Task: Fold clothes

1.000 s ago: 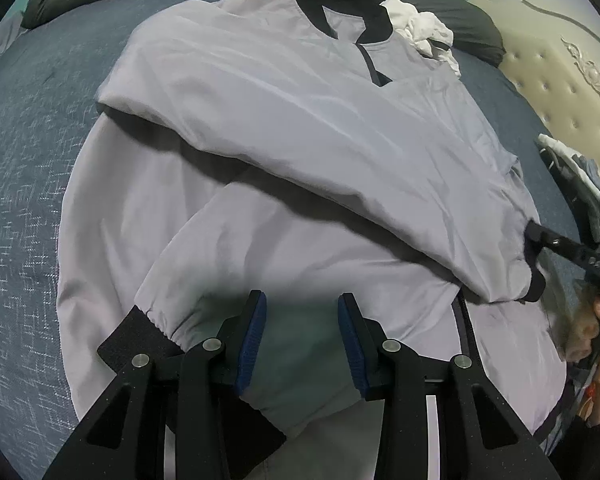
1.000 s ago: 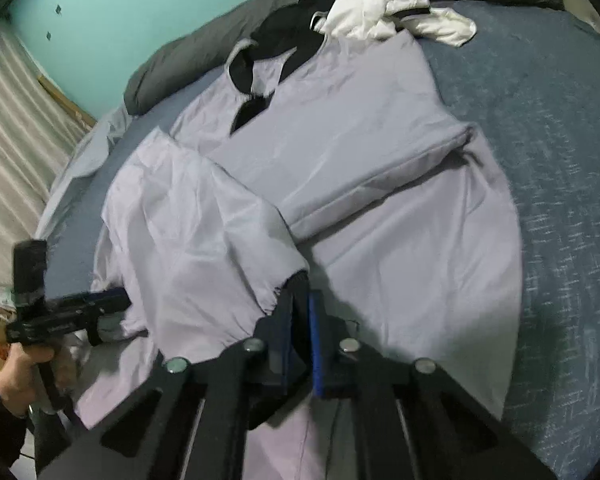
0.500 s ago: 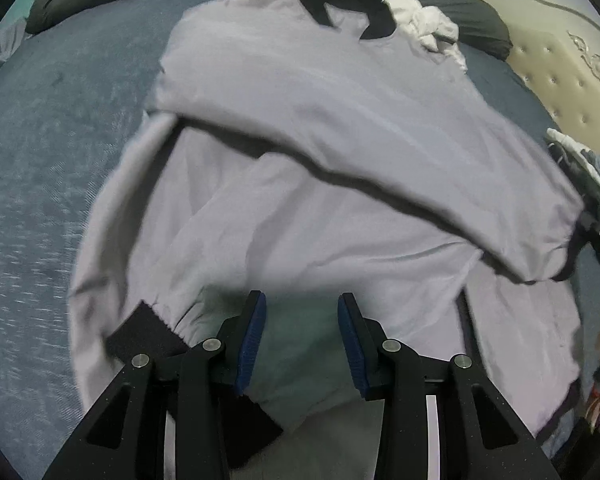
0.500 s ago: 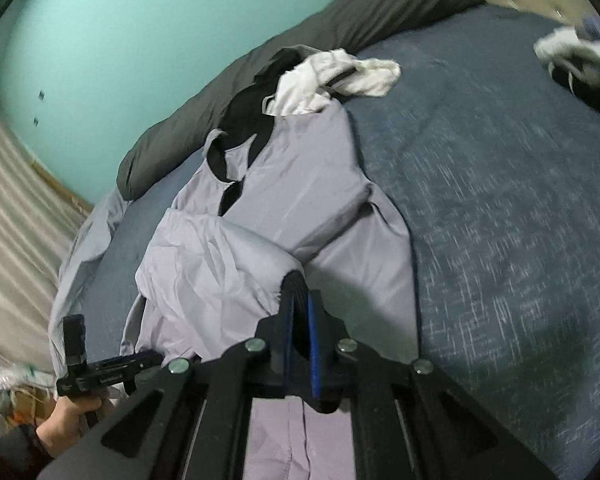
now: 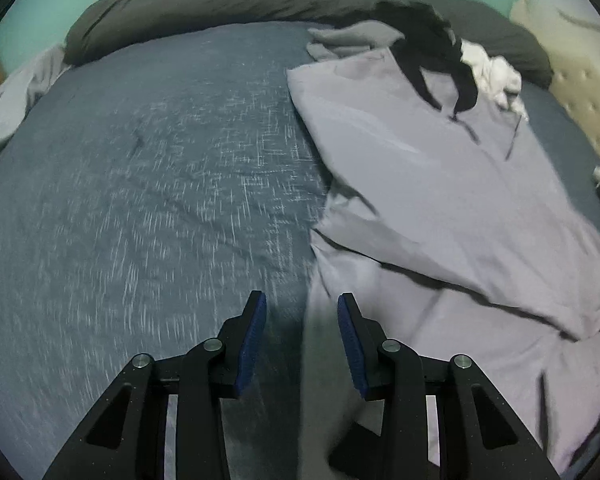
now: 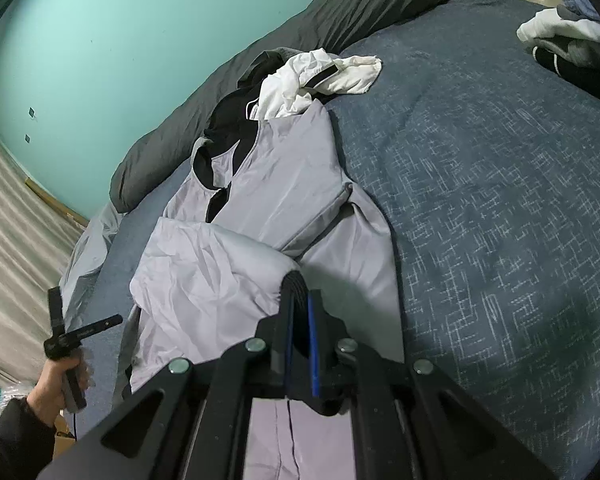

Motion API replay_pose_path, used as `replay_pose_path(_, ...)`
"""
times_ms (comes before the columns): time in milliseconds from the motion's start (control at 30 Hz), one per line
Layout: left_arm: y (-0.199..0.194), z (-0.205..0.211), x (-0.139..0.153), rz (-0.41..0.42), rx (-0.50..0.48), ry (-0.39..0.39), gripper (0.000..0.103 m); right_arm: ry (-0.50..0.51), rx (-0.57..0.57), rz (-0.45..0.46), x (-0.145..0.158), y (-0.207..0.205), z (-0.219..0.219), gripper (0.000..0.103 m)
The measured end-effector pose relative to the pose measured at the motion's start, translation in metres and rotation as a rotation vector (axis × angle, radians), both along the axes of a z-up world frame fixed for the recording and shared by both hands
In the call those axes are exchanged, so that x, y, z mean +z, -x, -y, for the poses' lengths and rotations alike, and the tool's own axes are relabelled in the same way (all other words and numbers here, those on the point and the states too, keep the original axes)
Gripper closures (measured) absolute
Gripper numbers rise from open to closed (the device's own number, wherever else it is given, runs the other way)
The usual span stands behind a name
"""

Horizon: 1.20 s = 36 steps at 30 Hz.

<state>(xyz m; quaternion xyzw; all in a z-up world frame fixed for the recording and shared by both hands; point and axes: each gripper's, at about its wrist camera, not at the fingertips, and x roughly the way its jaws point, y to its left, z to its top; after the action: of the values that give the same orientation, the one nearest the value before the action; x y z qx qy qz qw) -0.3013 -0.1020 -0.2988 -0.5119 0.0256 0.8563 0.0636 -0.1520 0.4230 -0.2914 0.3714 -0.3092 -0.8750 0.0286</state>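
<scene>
A light grey jacket [image 5: 440, 184] with a black collar [image 5: 432, 40] lies on the blue bedspread [image 5: 148, 184], its sides folded inward; it also shows in the right wrist view [image 6: 284, 196]. My left gripper [image 5: 302, 320] is open and empty, over the jacket's left edge, with a strip of grey fabric between its pads. My right gripper [image 6: 300, 300] is shut on the jacket's black sleeve cuff [image 6: 294, 280], holding the sleeve [image 6: 204, 276] over the jacket body. The left gripper also appears at the left of the right wrist view [image 6: 80, 332], held in a hand.
A white garment [image 6: 316, 80] lies crumpled by the collar. A dark grey duvet roll [image 5: 228, 8] runs along the far edge of the bed. More clothes [image 6: 572, 44] are piled at the right. A padded headboard [image 5: 580, 92] and a teal wall [image 6: 120, 32] stand behind.
My left gripper has swung left off the jacket's middle to its left edge, still open. My right gripper has carried the held cuff further over the body, narrowing the jacket.
</scene>
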Motion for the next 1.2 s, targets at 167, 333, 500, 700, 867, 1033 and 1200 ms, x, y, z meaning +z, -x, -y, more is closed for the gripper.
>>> replay_pose_path(167, 0.016, 0.000, -0.012, 0.005, -0.054, 0.016, 0.063, -0.005, 0.003, 0.006, -0.001, 0.001, 0.000, 0.097)
replay_pose_path(333, 0.026, -0.008, -0.024, 0.019, -0.083, -0.008, 0.063, -0.009, 0.008, 0.011, -0.001, 0.002, 0.001, 0.097)
replay_pose_path(500, 0.037, -0.005, -0.029, 0.005, -0.095, -0.043, 0.065, -0.006, 0.010, 0.015, -0.002, 0.003, 0.001, 0.097)
replay_pose_path(700, 0.034, -0.012, -0.022, -0.050, -0.109, 0.006, 0.098, 0.008, 0.019, 0.007, 0.000, 0.004, 0.002, 0.097)
replay_pose_path(867, 0.028, 0.004, 0.007, -0.133, -0.061, 0.075, 0.100, 0.071, 0.057, -0.008, 0.002, 0.006, 0.009, 0.097)
replay_pose_path(1033, 0.032, 0.011, -0.006, -0.075, -0.032, 0.112, 0.100, 0.042, 0.099, 0.043, -0.008, 0.015, 0.026, 0.097)
replay_pose_path(1200, 0.035, 0.016, -0.029, -0.034, -0.001, 0.095, 0.100, 0.009, 0.106, 0.119, -0.027, 0.020, 0.032, 0.097)
